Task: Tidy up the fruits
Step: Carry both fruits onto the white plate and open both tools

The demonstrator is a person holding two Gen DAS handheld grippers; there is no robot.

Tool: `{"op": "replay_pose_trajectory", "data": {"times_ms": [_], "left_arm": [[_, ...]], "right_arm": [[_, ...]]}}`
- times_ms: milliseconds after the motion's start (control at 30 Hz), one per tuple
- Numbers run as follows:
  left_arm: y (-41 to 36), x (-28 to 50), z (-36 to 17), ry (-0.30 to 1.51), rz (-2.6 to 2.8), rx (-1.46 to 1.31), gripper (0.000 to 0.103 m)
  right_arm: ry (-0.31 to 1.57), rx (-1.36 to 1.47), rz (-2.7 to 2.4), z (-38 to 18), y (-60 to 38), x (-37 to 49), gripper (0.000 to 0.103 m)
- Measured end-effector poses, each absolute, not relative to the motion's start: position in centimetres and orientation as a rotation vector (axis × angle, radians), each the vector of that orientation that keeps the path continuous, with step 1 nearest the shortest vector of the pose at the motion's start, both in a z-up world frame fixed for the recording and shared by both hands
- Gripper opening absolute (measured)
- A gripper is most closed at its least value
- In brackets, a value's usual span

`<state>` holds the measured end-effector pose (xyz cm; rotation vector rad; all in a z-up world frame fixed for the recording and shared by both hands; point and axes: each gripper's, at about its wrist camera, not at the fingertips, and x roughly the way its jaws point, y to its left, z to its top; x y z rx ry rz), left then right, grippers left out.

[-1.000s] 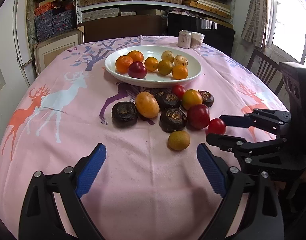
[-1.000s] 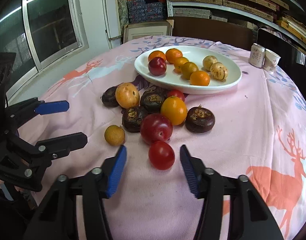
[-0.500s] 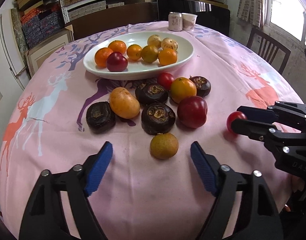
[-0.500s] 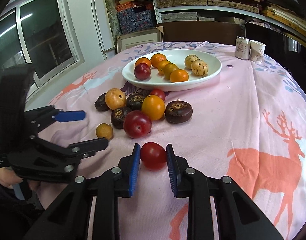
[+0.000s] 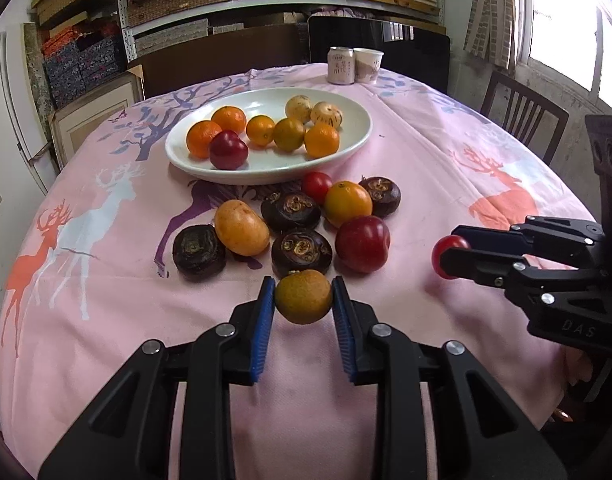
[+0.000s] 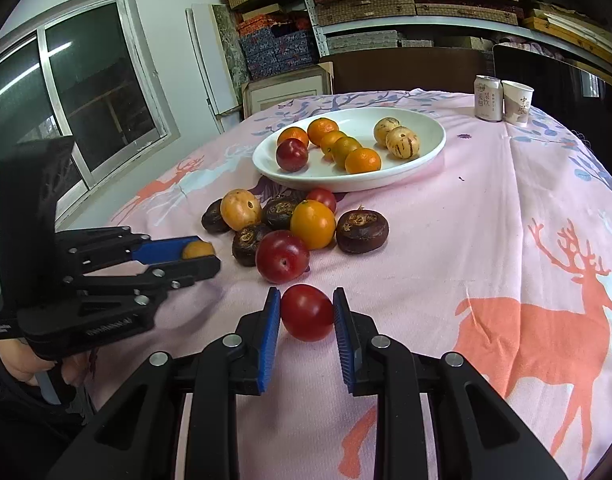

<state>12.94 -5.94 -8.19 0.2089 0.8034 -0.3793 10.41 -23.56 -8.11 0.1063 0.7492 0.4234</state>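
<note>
My left gripper is shut on a small brownish-yellow fruit, its blue pads pressing both sides, just in front of the loose pile on the pink cloth. My right gripper is shut on a small red tomato; it shows at the right of the left wrist view, where the tomato peeks from the black fingers. The left gripper with its fruit appears at the left of the right wrist view. A white oval plate behind the pile holds oranges, a red plum and two pale striped fruits.
Loose on the cloth lie dark water chestnuts, a red plum, an orange, a yellow-orange fruit and a small tomato. A can and paper cup stand at the far edge. A chair is at right.
The left gripper moved forward and closed its wide jaws on the brownish-yellow fruit. The right gripper closed on the red tomato and drew it away from the pile.
</note>
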Motion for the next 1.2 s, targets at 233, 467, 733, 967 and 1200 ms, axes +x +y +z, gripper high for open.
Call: {"op": "replay_pose_trajectory", "data": {"times_ms": [233,467,733,967,1200], "left_arm": [[-4.5,12.8,-5.3,0.731,-0.37,0.172,0.028],[-4.0,16.1,-1.2,0.684,-0.382,0.152,0.028],[-5.5,23.6,1.3,0.664,-0.378,0.118,0.028],[-6.0,30.9,-1.3,0.724,-0.341,0.092,0.028],[-6.6,36.2,-5.0,0.813,-0.338,0.084,0.028]], "right_arm": [[0.732,0.12,0.389,-6.2,-24.1,10.7,0.027],[0.628,0.064,0.367,0.9,-24.9,13.5,0.027],[0.594,0.079,0.315,4.2,-25.6,21.0,0.027],[0.656,0.088,0.305,1.7,-24.7,28.0,0.027],[0.759,0.106,0.315,-2.6,-23.2,34.2,0.027]]}}
